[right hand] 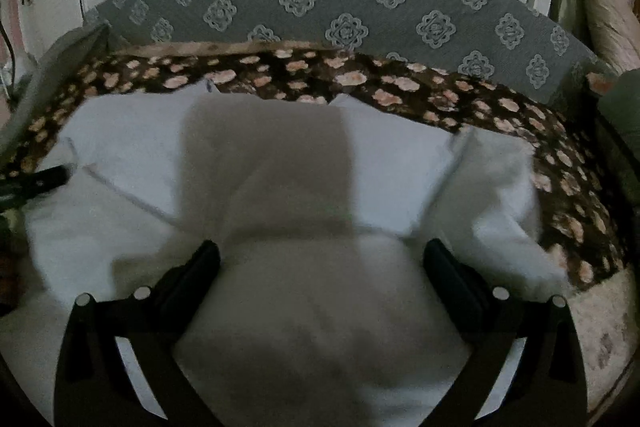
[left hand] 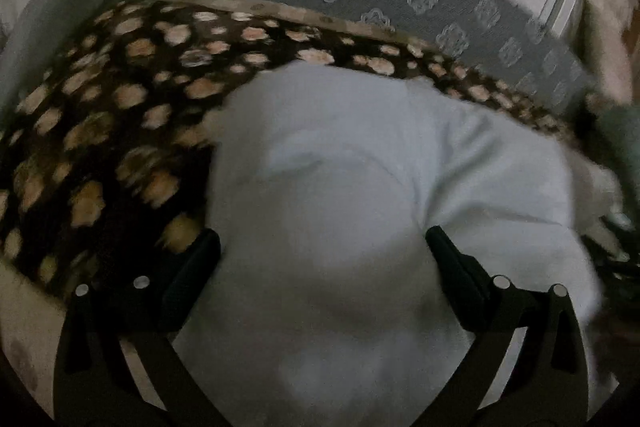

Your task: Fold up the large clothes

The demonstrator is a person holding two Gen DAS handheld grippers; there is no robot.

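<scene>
We cannot tell which part of the white garment (left hand: 360, 187) lies where, since motion blur smears its folds and its lower part runs off the left wrist view at 6 o'clock. In the right wrist view a dark tip (right hand: 44, 181) at 9 o'clock is cut off by the edge, and shadow hides the cloth's middle

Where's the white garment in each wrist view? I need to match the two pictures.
Left wrist: the white garment fills the centre and right, running down between the open left gripper.
Right wrist: it spans the middle from left to right, under the open right gripper.
Shared landmark: the brown flowered blanket beneath it.
</scene>
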